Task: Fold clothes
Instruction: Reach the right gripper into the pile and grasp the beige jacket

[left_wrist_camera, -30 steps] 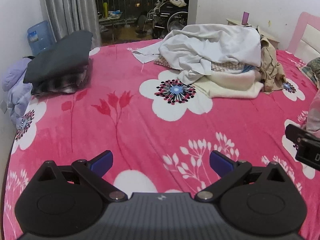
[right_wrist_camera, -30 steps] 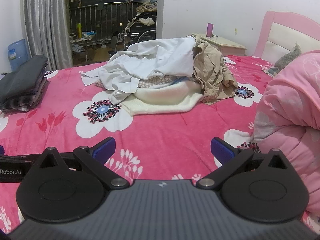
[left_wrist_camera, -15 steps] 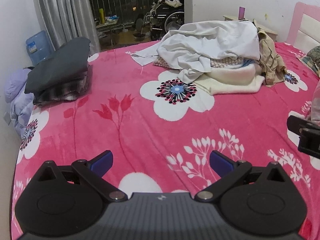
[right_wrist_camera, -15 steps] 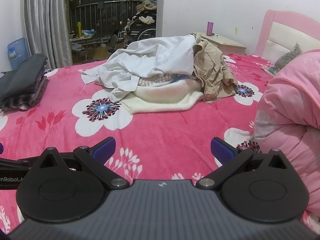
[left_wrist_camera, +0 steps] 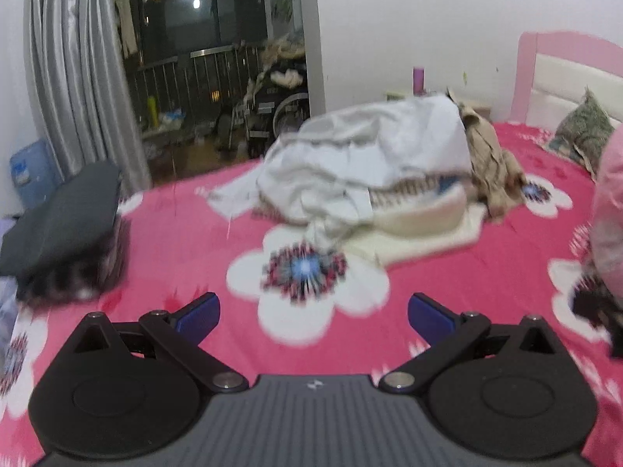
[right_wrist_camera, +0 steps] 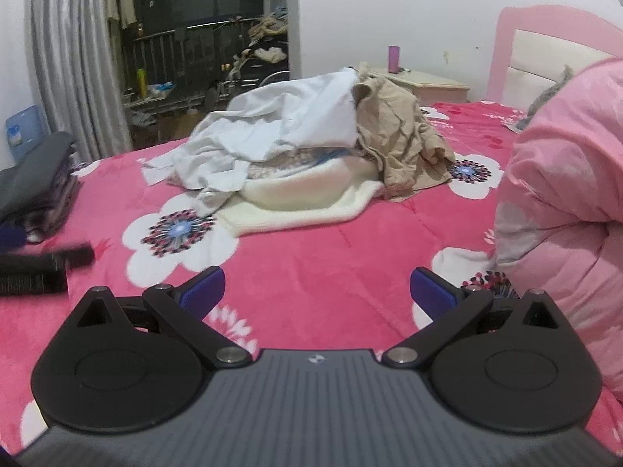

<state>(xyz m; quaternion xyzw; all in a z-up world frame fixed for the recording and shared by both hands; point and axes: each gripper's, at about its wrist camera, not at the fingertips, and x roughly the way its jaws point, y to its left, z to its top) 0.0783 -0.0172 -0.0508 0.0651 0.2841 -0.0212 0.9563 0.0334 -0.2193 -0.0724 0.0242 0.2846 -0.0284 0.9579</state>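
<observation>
Left tool: blue-padded fingers spread wide, nothing between them. It hangs over the pink floral fleece blanket covering the bed, aimed at the heap of clothes. The left wrist view is motion-blurred, so fine detail is lost.

Right tool: fingers likewise spread wide and empty, over the same blanket, clear of any garment. In the right wrist view the left tool's black body shows at the left edge, blurred.

Unfolded heap, mid-bed, well ahead of both tools:
- crumpled white cotton garment on top, one loose end trailing toward the white-petalled flower print
- tan crumpled jacket draped against the heap's right side
- thick cream fleece garment at the bottom, lying on the blanket
- a patterned piece with a bit of blue is sandwiched between white and cream; I cannot tell what it is

Folded stack of dark clothes with a charcoal piece on top sits at the left edge of the bed, well apart from the heap.

Bunched pale pink quilt lies at the right, just beside the right tool. Pink headboard behind it. Purple cup stands on the cream bedside cabinet beyond the heap. Grey curtain hangs at far left.
</observation>
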